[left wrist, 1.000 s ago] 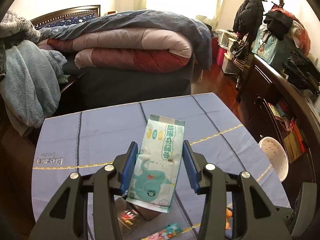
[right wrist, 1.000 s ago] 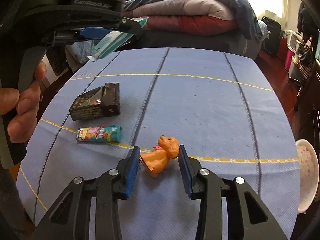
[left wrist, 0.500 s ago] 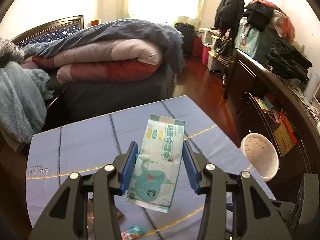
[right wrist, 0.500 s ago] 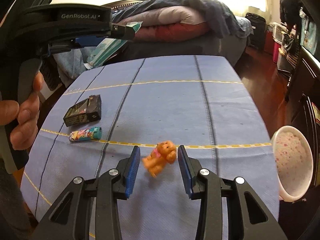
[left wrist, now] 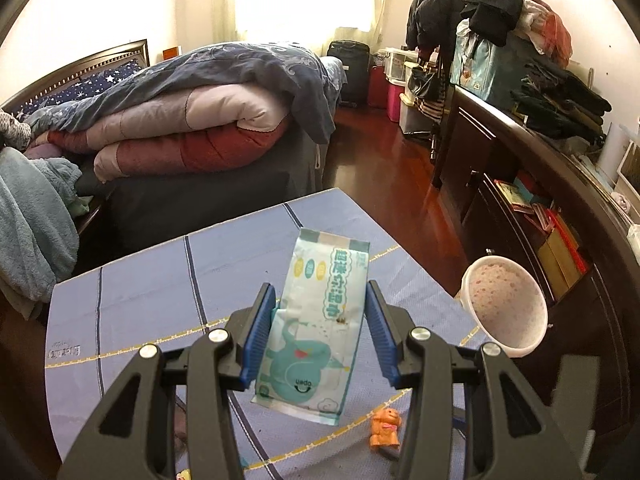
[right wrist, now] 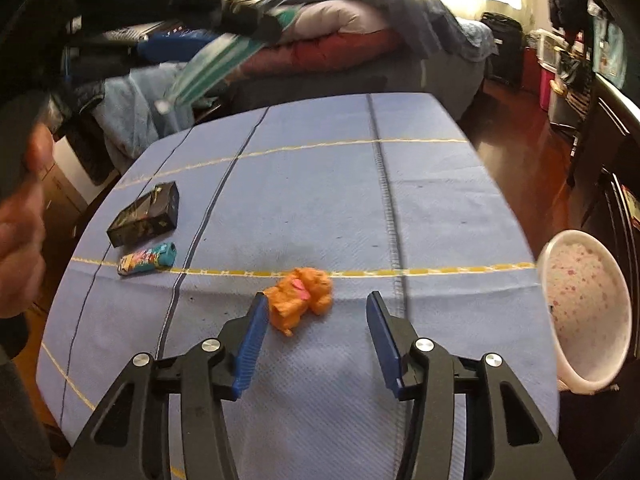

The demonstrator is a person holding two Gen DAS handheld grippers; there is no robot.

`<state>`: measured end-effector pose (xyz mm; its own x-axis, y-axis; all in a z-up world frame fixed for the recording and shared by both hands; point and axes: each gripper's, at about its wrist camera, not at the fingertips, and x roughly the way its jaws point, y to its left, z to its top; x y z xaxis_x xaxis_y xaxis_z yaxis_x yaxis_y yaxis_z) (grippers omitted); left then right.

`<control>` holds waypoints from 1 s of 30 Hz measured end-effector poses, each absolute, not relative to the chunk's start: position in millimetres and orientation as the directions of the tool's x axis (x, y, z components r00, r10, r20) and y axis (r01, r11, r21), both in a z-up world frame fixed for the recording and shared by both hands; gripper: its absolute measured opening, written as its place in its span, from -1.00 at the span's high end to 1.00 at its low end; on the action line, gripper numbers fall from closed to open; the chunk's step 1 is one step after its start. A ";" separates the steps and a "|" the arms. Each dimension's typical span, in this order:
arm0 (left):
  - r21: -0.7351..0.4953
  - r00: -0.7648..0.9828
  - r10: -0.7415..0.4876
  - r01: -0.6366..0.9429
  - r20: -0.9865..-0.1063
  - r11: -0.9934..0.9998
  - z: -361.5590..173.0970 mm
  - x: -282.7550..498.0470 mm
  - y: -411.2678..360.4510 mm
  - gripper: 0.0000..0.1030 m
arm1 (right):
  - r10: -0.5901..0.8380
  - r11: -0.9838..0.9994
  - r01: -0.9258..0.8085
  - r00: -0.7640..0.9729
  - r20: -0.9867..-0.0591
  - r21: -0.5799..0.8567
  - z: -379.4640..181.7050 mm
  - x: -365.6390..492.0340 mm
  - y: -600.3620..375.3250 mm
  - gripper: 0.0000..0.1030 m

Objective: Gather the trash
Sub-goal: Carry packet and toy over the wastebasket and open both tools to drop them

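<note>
The left tool (left wrist: 320, 332) is clenched on a pale blue wet-wipe packet (left wrist: 316, 328), holding it above the desk (left wrist: 160, 280) with its blue pads pressed to both long edges. From this view the packet's face shows in full: an elephant print low down and a column of characters along one side. The right wrist view gives only its thin edge, a blurred teal streak (right wrist: 208, 68) high at the left under the dark body of the left tool, with the person's hand (right wrist: 20, 220) wrapped round the handle at the frame's edge.

The right tool (right wrist: 316, 320) is released and its jaws are opening; the orange toy dog (right wrist: 300, 298) lies on the blue cloth between them, close to the left pad and clear of the right one. The left wrist view shows the same dog (left wrist: 385, 428) small, low in the frame, below the packet.

Only the right wrist view shows the black box (right wrist: 144, 214) and, just beside it, the colourful lighter-shaped wrapper (right wrist: 147, 258), both at the desk's left part and well apart from the dog.

Both views show one white, pink-speckled bin (right wrist: 584, 308) standing off the desk's right edge (left wrist: 504, 304).

Counted: two tools, one packet, one toy dog, one black box, one small wrapper, one bin. Behind the desk a bed (left wrist: 200, 120) carries folded quilts.
</note>
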<state>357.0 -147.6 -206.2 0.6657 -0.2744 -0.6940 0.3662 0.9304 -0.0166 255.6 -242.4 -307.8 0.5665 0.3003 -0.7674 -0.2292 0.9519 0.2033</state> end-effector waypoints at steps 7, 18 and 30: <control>-0.005 0.672 -0.252 0.346 -0.697 0.938 -202.9 359.2 -140.4 0.10 | 0.314 0.944 -0.267 0.551 -0.773 0.193 -314.0 263.3 -224.0 0.22; -0.005 0.675 -0.272 0.369 -0.686 0.929 -196.5 351.1 -153.2 0.10 | 0.310 0.950 -0.221 0.596 -0.741 0.220 -294.6 239.8 -255.2 0.22; 0.011 0.666 -0.319 0.441 -0.675 0.897 -187.7 337.4 -202.8 0.10 | 0.285 0.958 -0.160 0.643 -0.711 0.239 -279.4 215.9 -298.1 0.22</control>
<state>337.4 -202.8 -187.7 0.6658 -0.3188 -0.6746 0.4410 0.8974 0.0112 215.9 -298.1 -279.4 0.6432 0.2848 -0.7107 -0.1604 0.9578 0.2387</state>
